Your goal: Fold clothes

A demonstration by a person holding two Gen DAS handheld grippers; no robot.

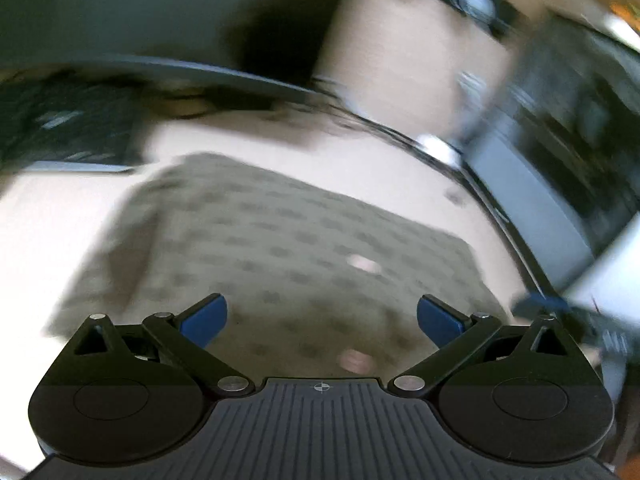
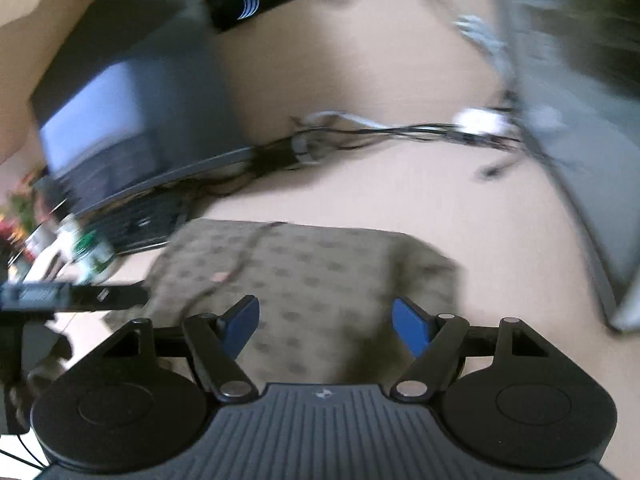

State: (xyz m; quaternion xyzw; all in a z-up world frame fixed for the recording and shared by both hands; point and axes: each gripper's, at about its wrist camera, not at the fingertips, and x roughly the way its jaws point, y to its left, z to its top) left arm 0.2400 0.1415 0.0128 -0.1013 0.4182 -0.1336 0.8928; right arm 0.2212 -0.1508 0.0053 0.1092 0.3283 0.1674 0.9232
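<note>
Fingers of both grippers spread above patterned garment, keyboard and cables beyond.

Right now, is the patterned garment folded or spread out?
Folded: the garment lies as a compact rectangle on the table, neither gripper touching it.

A: What is the garment ahead of the left hand-held gripper made of?

B: Soft matt cloth, olive, with a darker woven-looking pattern. The worktop under it is smooth, pale and matt.

A: And the hand-held grippers themselves?

B: Black matt plastic arms with shiny metal pins; the pads are smooth blue plastic or rubber. The right hand-held gripper is alike. Beyond it, the cables look thin and glossy, though blurred.
</note>
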